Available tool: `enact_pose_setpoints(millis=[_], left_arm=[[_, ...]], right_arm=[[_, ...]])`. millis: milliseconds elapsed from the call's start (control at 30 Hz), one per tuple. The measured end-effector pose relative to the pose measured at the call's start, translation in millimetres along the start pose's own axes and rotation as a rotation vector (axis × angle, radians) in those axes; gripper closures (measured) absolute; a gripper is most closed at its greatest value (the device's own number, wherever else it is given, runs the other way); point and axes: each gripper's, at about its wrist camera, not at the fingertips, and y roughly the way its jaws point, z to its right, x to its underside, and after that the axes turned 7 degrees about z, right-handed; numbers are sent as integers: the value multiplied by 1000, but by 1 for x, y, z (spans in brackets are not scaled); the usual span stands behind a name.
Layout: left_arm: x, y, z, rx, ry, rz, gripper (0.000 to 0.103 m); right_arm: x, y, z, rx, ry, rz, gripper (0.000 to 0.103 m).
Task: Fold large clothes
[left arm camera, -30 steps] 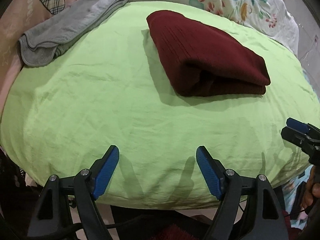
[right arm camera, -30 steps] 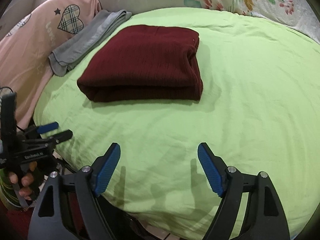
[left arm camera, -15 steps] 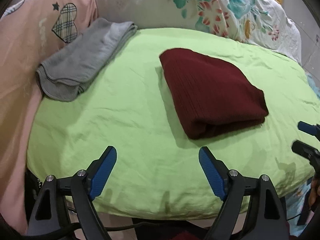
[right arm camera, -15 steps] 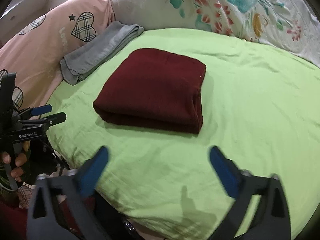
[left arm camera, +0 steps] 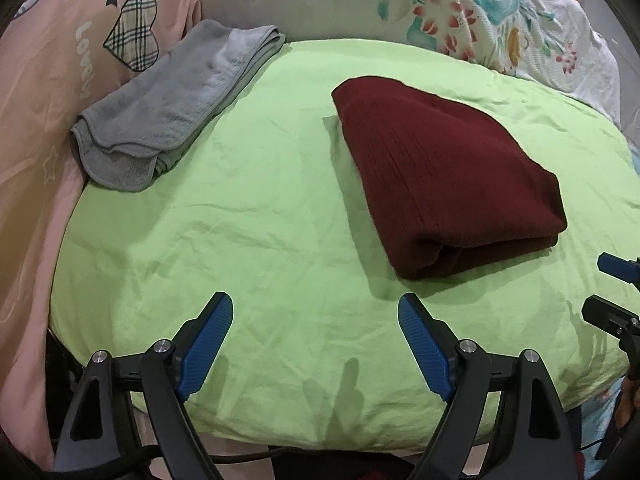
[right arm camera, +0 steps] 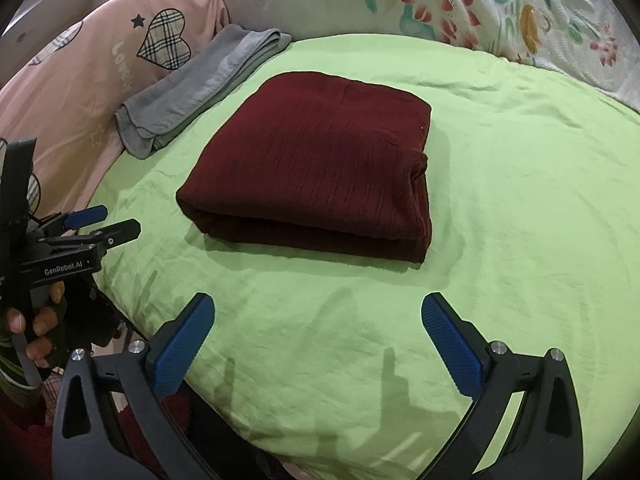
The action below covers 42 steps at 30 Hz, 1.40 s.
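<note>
Both the left gripper (left arm camera: 315, 344) and right gripper (right arm camera: 318, 346) gape empty; the soft, thick folded maroon knit garment (right arm camera: 316, 164) probably wants lifting by its doubled near edge.

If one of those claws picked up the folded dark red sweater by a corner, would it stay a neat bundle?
Probably not. The dark red sweater is soft ribbed knit, so it would likely droop. Its layers lie loose at the open edge, so a corner grab would probably peel them apart. Stacked thick, it seems fairly heavy for cloth. It shouldn't slide much on the wrinkled green sheet.
</note>
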Motion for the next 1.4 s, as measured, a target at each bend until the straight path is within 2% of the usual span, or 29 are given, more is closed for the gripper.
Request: enact_pose_setpoints(millis=[200, 333, 633, 800, 1033, 1100, 1133, 1200, 1233, 1267, 1400], left_arm=[[-15, 5, 3, 36, -13, 56, 18], [-32, 14, 4, 80, -28, 46, 18], [-65, 42, 10, 111, -32, 34, 18], [-79, 69, 5, 140, -96, -2, 18], [-98, 90, -2, 159, -168, 2, 18], [-102, 98, -2, 167, -185, -9, 18], [-104, 105, -3, 183, -195, -21, 18], [-105, 114, -2, 200, -213, -39, 18], [-105, 116, 0, 204, -217, -43, 18], [-105, 120, 2, 208, -214, -47, 18], [-109, 117, 17, 236, -171, -42, 34]], right_arm=[[-16, 9, 13, -7, 55, 11, 0], [-32, 18, 22, 9, 81, 24, 0], [-70, 45, 47, -5, 163, 50, 0], [-88, 69, 66, -19, 226, 55, 0], [-112, 104, 98, -61, 359, 62, 1], [-117, 118, 105, -70, 390, 49, 4], [-119, 124, 107, -71, 397, 39, 12], [-120, 137, 107, -73, 393, 14, 39], [-120, 141, 104, -64, 383, 3, 64], [-120, 142, 101, -52, 362, 1, 77], [-127, 115, 97, -46, 331, 102, 87]])
